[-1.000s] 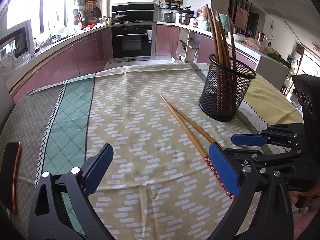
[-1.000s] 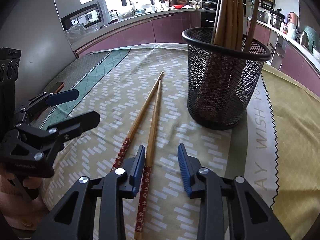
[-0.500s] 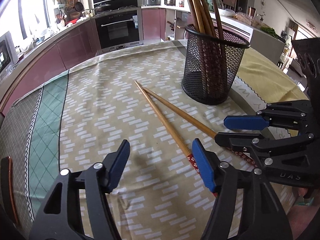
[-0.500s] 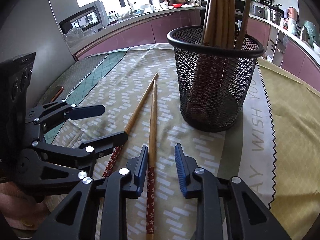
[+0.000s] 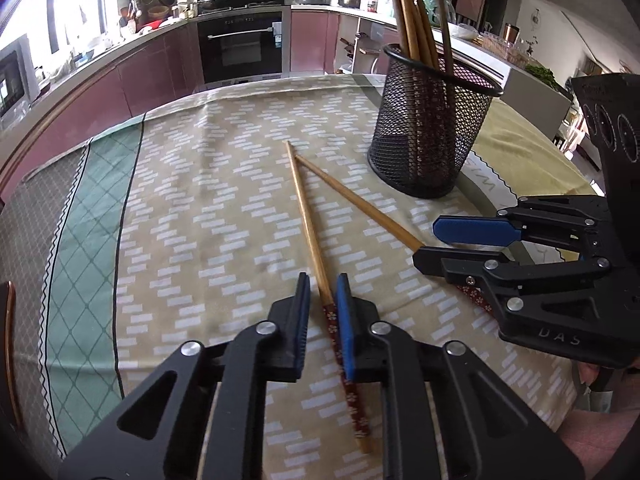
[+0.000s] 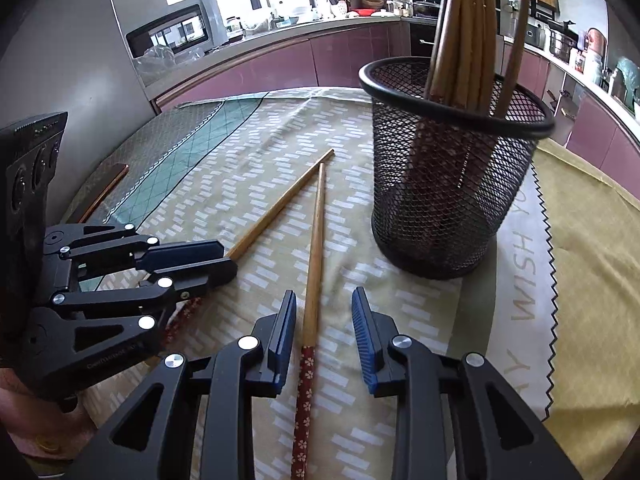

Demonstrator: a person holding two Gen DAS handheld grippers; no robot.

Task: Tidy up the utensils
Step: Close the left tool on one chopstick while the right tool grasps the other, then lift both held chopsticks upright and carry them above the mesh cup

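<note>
Two wooden chopsticks with red flowered ends lie on the tablecloth, tips meeting in a V. My left gripper (image 5: 322,298) has its jaws nearly closed around the left chopstick (image 5: 308,224) near its red end, and it also shows in the right wrist view (image 6: 216,258). My right gripper (image 6: 322,320) is open, straddling the right chopstick (image 6: 314,248), and it also shows in the left wrist view (image 5: 436,240). A black mesh holder (image 5: 428,136) with several chopsticks stands behind, also in the right wrist view (image 6: 448,176).
The table wears a beige patterned cloth (image 5: 208,216) with a green band on the left and a yellow cloth (image 6: 592,248) on the right. A dark wooden object (image 6: 106,188) lies at the left table edge. Kitchen counters and an oven stand behind.
My left gripper moved right over the left chopstick and its jaws narrowed from wide open to nearly closed around it. My right gripper stayed open over the right chopstick.
</note>
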